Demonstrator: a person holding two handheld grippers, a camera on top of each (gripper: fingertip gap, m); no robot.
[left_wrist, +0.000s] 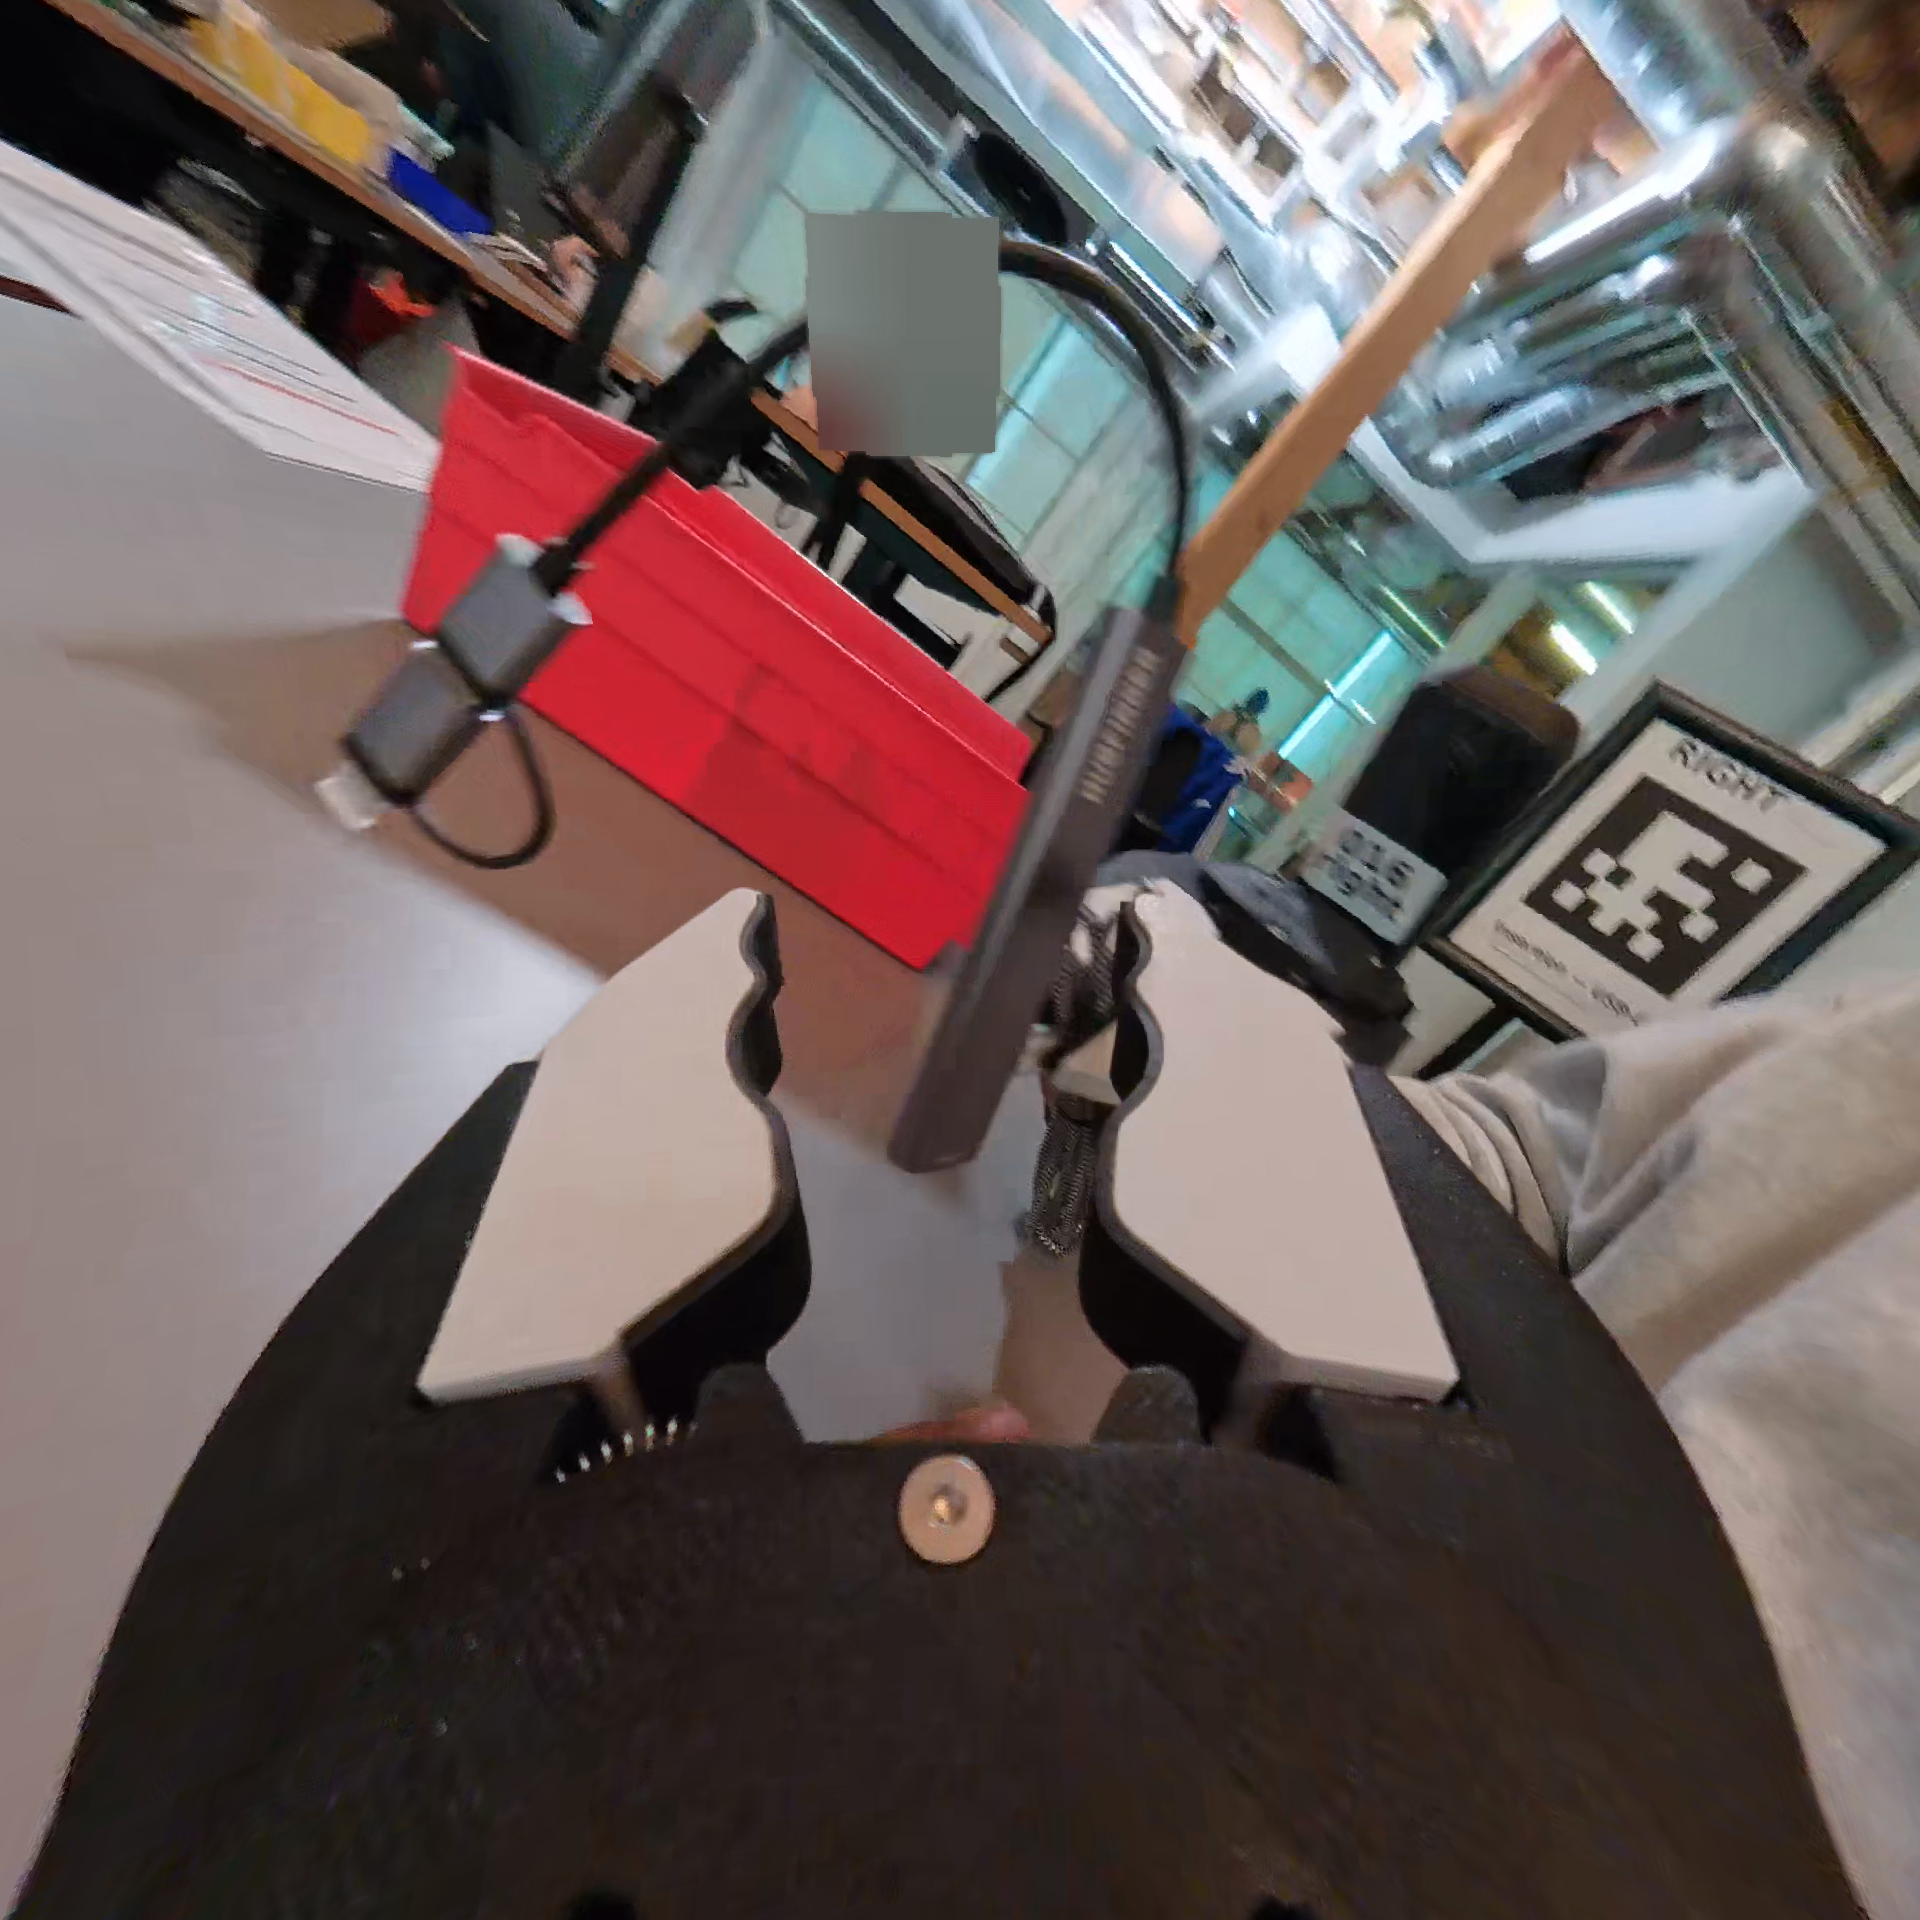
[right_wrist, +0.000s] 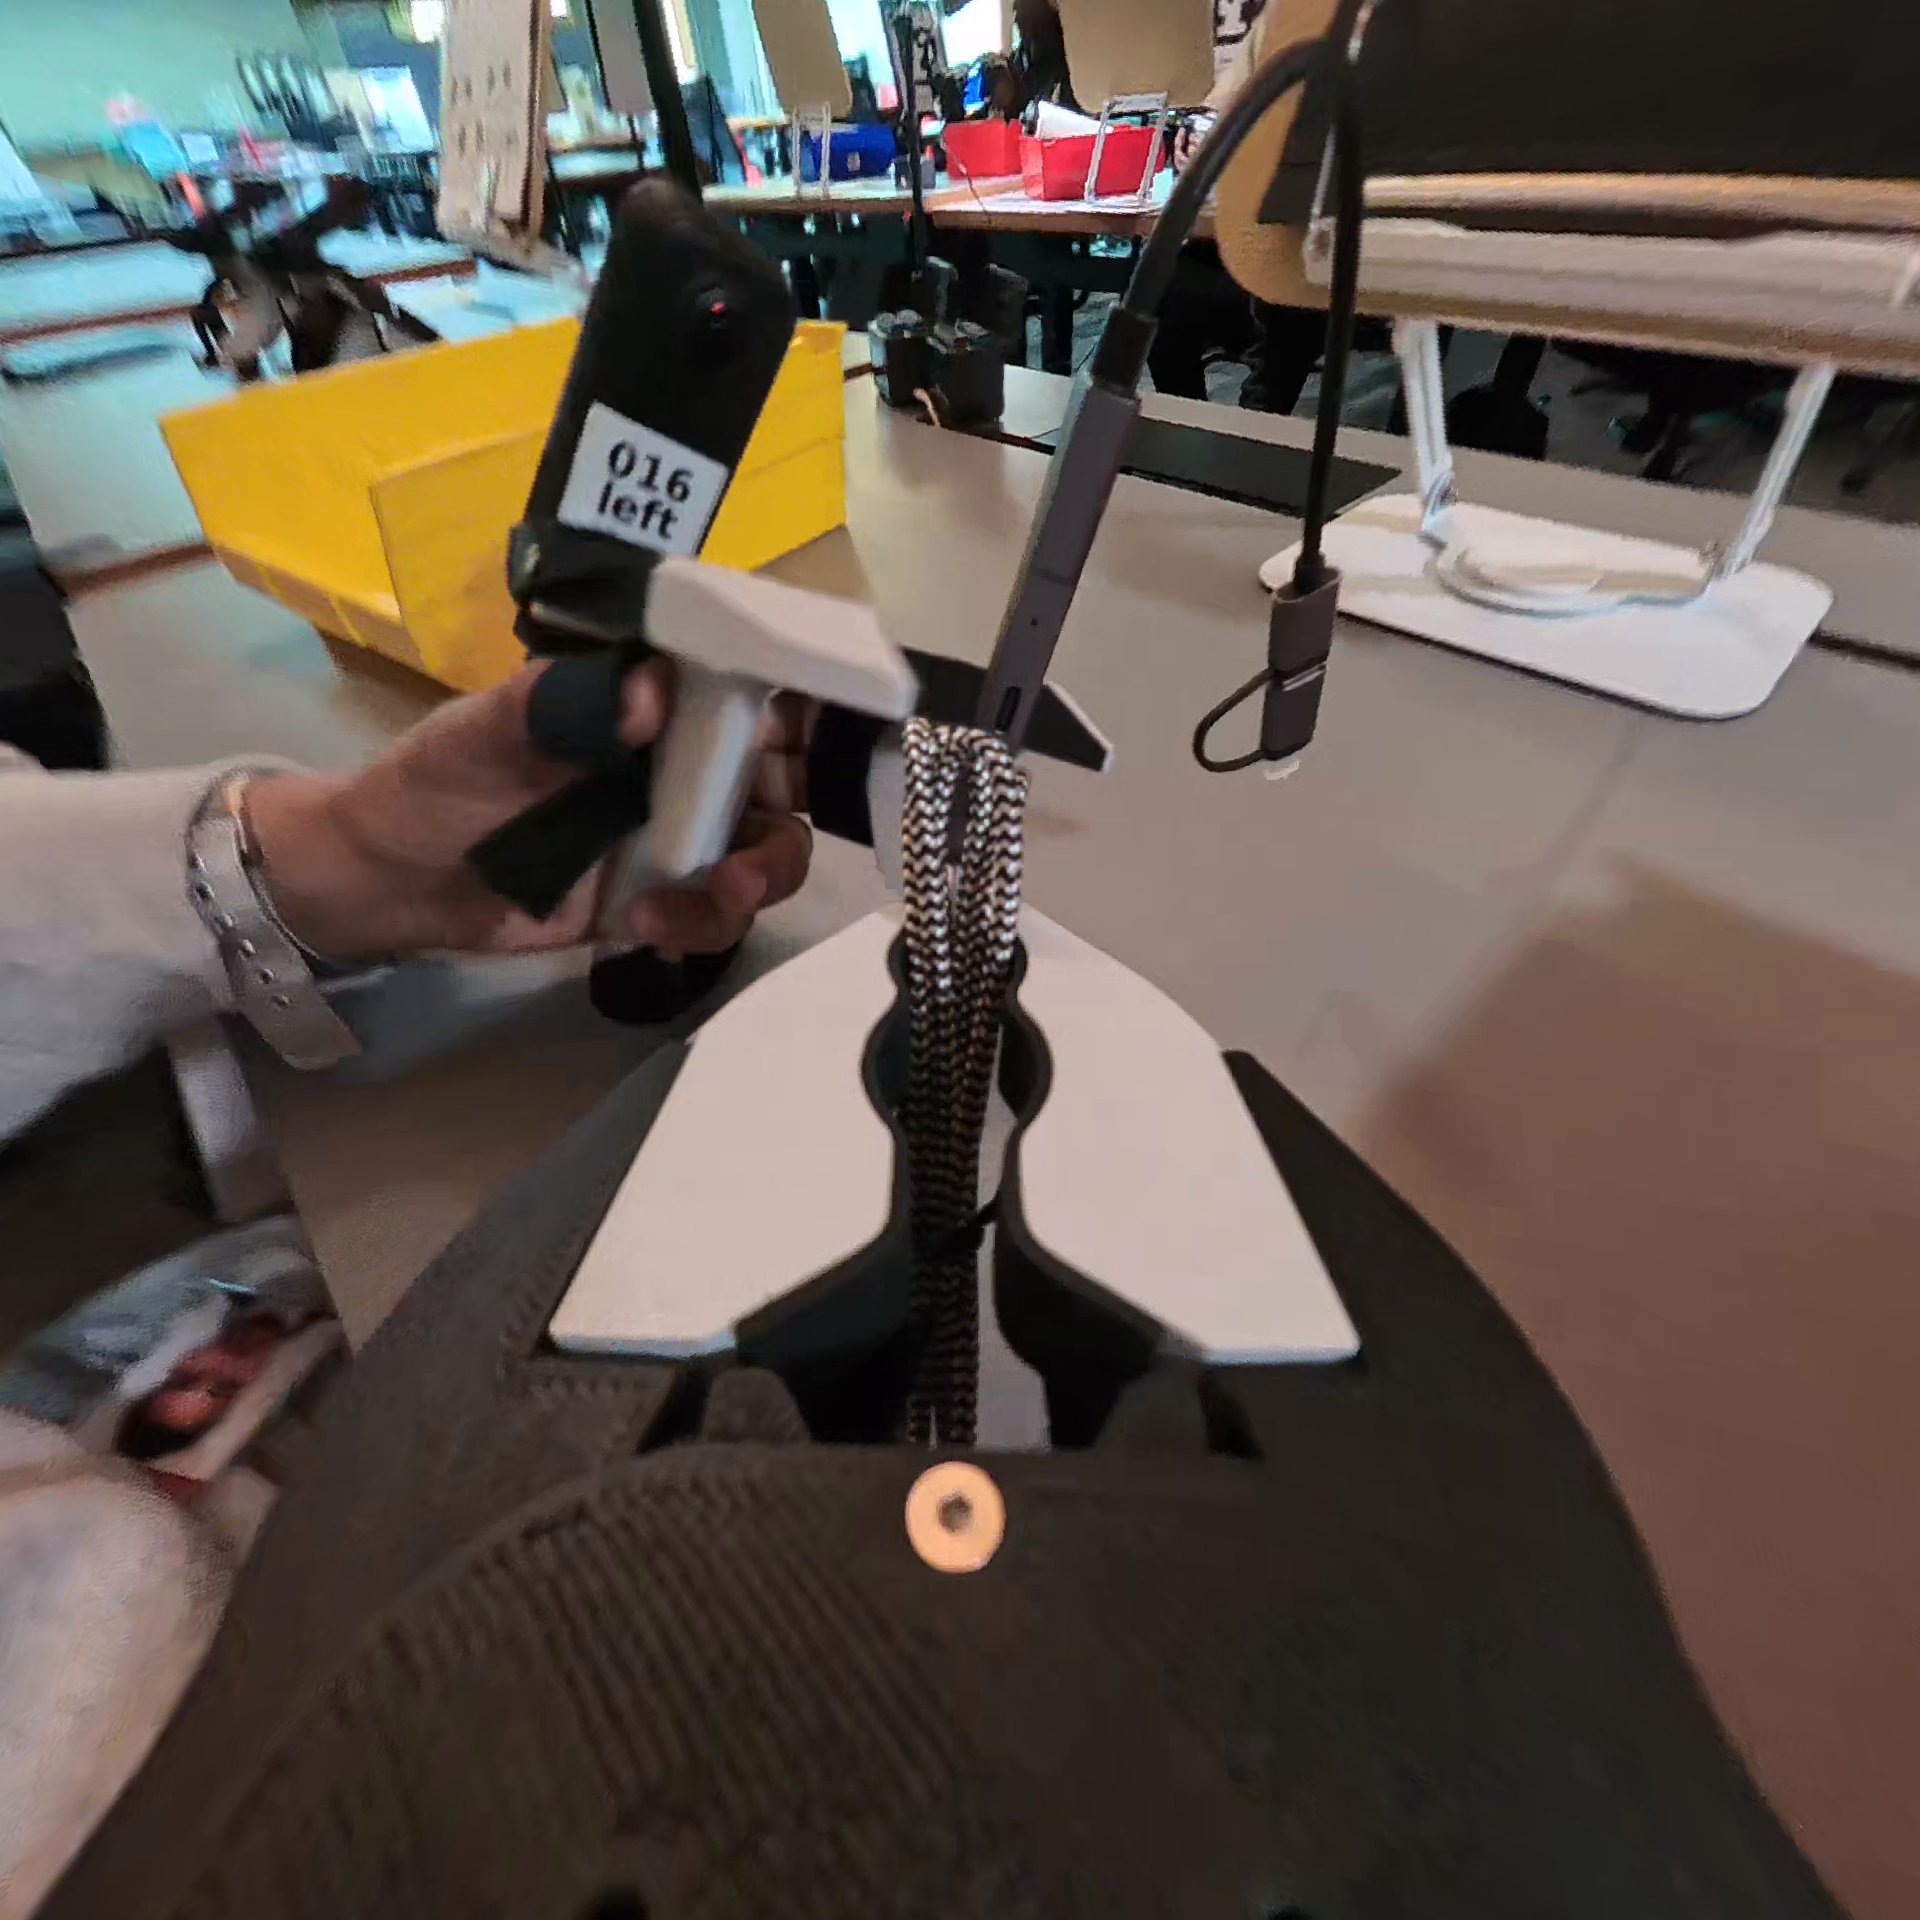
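A slim grey hub (left_wrist: 1039, 883) hangs tilted between the fingers of my left gripper (left_wrist: 940, 935), which is open, with a clear gap on the left side. The hub's black cable arcs up and ends in a grey plug with adapter (left_wrist: 488, 644). My right gripper (right_wrist: 956, 935) is shut on a folded black-and-white braided cable (right_wrist: 956, 883). The cable's top loop reaches the lower end of the hub (right_wrist: 1060, 540). The braided cable (left_wrist: 1065, 1174) lies against my left gripper's right finger. The left gripper (right_wrist: 992, 712) shows in the right wrist view, held by a hand (right_wrist: 416, 852). What bears the hub is unclear.
A red bin (left_wrist: 727, 675) stands on the grey table (left_wrist: 208, 935) behind the hub. A yellow bin (right_wrist: 343, 488) sits far left, a white stand base (right_wrist: 1558, 613) far right. The plug with adapter (right_wrist: 1299, 644) dangles above the table. A black-and-white marker plate (left_wrist: 1662, 873) is at right. Left and right tips are no more than a few centimetres apart.
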